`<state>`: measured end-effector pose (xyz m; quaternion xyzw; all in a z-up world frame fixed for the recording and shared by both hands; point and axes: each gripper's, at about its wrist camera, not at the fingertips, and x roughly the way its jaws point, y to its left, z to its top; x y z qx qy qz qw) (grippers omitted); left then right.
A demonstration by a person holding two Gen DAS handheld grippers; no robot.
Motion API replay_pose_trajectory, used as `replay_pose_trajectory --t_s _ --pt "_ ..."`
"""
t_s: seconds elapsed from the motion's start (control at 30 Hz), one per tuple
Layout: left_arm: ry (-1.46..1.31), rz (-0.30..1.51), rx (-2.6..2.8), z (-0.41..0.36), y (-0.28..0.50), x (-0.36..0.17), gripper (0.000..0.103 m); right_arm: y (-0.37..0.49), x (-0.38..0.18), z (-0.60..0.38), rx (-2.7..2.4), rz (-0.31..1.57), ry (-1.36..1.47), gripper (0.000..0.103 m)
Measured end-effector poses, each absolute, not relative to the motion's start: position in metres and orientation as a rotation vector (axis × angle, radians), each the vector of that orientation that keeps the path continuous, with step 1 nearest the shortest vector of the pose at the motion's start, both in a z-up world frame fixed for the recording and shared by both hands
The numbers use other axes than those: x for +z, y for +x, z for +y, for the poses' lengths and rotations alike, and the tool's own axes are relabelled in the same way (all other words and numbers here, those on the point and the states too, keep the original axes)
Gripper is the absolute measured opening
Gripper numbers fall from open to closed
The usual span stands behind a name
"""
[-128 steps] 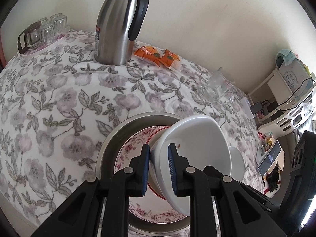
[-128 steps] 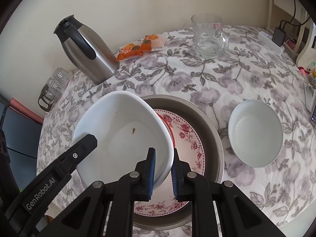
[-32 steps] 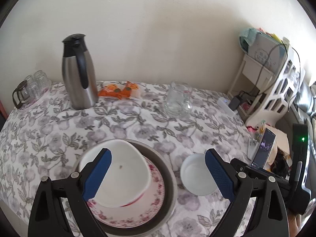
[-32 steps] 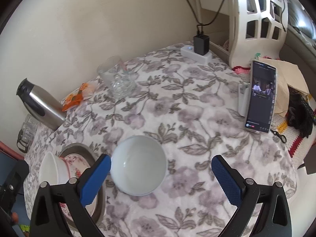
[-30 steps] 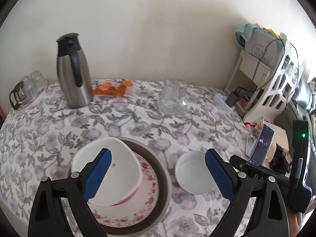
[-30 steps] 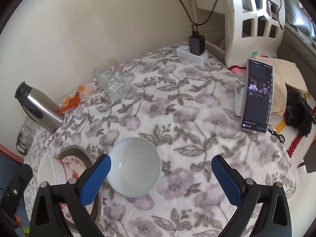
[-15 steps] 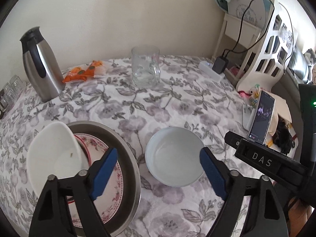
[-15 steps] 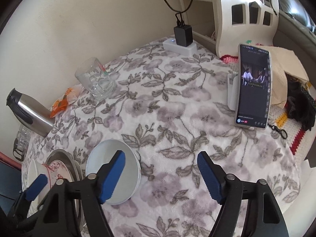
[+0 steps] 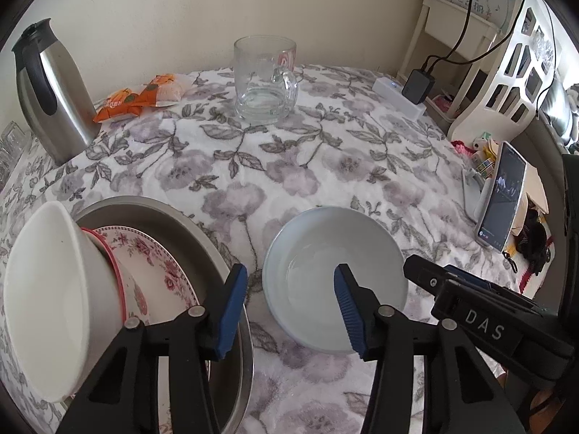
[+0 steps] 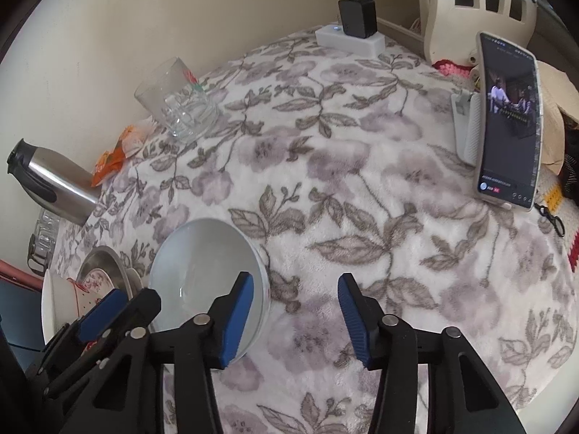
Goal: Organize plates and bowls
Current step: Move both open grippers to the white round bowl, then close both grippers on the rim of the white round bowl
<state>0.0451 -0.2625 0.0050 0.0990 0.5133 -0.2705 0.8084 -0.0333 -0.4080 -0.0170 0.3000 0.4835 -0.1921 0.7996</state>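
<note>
While the small white bowl [image 9: 334, 278] sat on the floral tablecloth [image 9: 289, 166] beside the metal pan [image 9: 202, 249], our left gripper [image 9: 289, 307] and right gripper [image 10: 295, 320] straddled opposite rims, jaws just narrowing, untouching; closing and lifting evenly seemed next.

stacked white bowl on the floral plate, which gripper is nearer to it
Left. The left gripper sits between the stacked white bowl and the light blue bowl; the right gripper straddles the blue bowl's far rim.
</note>
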Motion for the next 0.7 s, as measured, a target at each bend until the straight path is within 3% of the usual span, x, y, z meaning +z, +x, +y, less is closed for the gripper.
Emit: replay_pose_trajectory --t_s 0.3,0.57,0.7 --pt "0.206 1.14 -0.568 -0.264 0.052 -0.013 0.032 -0.027 -0.033 -0.403 -0.399 1.093 0.655 0.049" --pt "0.211 1.142 -0.542 -0.264 0.057 -0.02 0.018 -0.019 -0.043 -0.394 -0.375 1.118 0.647 0.033" --pt "0.209 1.135 -0.542 -0.264 0.059 -0.022 0.015 -0.015 -0.048 -0.389 -0.355 1.125 0.644 0.033"
